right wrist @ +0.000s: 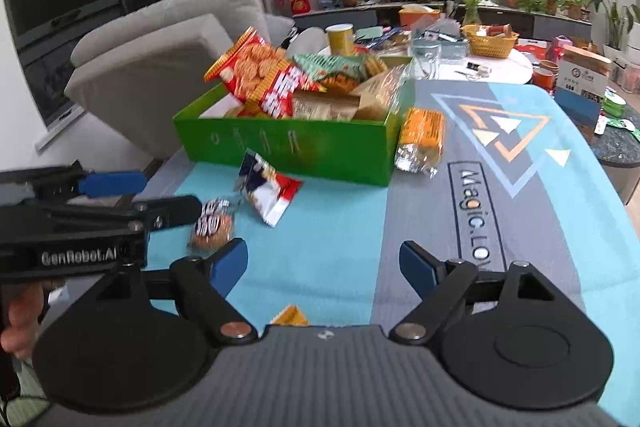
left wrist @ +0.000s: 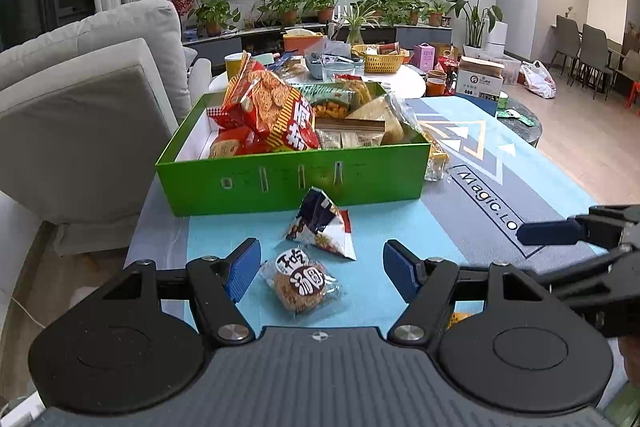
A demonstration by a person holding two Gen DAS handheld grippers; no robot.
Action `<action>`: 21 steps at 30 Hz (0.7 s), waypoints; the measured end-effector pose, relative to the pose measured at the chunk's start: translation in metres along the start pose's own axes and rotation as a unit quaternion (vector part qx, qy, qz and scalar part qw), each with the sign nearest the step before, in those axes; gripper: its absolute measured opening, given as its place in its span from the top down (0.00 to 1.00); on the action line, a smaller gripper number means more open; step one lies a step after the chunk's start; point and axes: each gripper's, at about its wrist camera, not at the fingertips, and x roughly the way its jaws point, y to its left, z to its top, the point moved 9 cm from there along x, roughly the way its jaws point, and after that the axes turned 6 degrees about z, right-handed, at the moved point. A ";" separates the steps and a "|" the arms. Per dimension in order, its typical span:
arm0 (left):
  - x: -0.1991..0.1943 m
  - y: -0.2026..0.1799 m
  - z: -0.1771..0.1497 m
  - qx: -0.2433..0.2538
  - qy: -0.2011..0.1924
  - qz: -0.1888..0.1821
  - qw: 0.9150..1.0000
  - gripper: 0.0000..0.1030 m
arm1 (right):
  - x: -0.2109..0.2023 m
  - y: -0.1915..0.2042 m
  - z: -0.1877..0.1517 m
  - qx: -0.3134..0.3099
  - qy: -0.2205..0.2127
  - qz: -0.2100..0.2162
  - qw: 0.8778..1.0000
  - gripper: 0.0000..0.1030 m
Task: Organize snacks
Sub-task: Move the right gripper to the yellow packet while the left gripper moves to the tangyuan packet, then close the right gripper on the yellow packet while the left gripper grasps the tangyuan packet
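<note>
Living room with a wall television, potted plants and a grey sofa; the work surface is a table covered by a blue and grey mat (left wrist: 500, 163) printed with triangles. A green box (left wrist: 292, 175) sits at 12 o'clock from the left gripper (left wrist: 320, 269), packed with snacks; a red cracker bag (left wrist: 272, 107) stands tilted above its rim. On the mat at 6 o'clock of the box lies a triangular snack packet (left wrist: 324, 227); just beside it, nearer the camera, a round cake in clear wrap (left wrist: 300, 285). The left gripper's jaws stand apart with the round cake lying between the blue pads, neither pad pressing it. An orange biscuit pack (right wrist: 422, 139) leans against the box's right end, at 1 o'clock from the right gripper (right wrist: 324, 263). The right gripper's jaws are parted over bare mat, holding nothing; a yellow wrapper corner (right wrist: 290, 315) shows just under its body.
</note>
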 end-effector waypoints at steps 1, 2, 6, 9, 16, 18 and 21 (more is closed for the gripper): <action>0.000 0.001 -0.002 -0.002 0.002 0.001 1.000 0.37 | 0.001 0.002 -0.004 -0.009 0.005 0.004 1.000 0.53; 0.001 0.001 -0.004 -0.003 0.004 0.003 1.000 0.37 | 0.001 0.004 -0.008 -0.022 0.010 0.011 1.000 0.53; 0.008 0.006 -0.011 -0.009 0.016 0.016 1.000 0.37 | 0.001 0.019 -0.025 -0.085 0.031 0.049 0.995 0.52; 0.013 0.007 -0.016 -0.020 0.028 0.018 0.999 0.37 | 0.002 0.031 -0.040 -0.145 0.046 0.058 0.987 0.47; 0.024 0.008 -0.020 -0.025 0.041 0.021 0.999 0.37 | 0.014 0.038 -0.058 -0.215 0.065 0.038 0.974 0.47; 0.028 0.007 -0.020 -0.027 0.045 0.023 0.998 0.37 | 0.016 0.035 -0.057 -0.200 0.066 0.044 0.976 0.45; 0.035 0.009 -0.021 -0.033 0.052 0.026 0.998 0.37 | 0.019 0.030 -0.055 -0.179 0.067 0.052 0.980 0.44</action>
